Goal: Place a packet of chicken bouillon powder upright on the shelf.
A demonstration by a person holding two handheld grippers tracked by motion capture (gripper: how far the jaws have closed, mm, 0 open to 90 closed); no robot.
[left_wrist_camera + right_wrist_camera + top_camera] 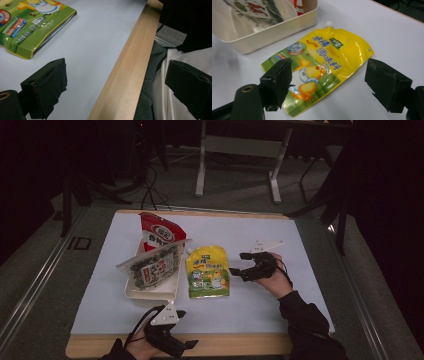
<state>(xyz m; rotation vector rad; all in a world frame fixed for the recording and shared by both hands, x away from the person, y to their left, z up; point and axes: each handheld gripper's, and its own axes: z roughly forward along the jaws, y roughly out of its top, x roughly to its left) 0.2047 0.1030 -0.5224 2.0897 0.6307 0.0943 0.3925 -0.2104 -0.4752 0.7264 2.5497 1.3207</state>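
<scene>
A yellow and green spouted pouch (207,272) (324,62) lies flat on the white table top, its spout pointing away from me. My right gripper (238,263) (332,83) hovers just right of it, open, with the pouch's lower part below and between the jaws and not touched. To the pouch's left stands a cream tray (150,292) (274,35). It holds a green and white snack packet (152,267) and a red packet (160,235) standing behind it. My left gripper (186,329) (117,85) is open and empty over the table's front edge; a corner of the pouch (25,25) lies farther off.
A light wooden strip (130,62) (240,345) borders the white table top (280,310) along the near side. The person's white garment (172,100) is just past that edge. Beyond the table's far side stand the legs of a desk (200,175) and dark furniture.
</scene>
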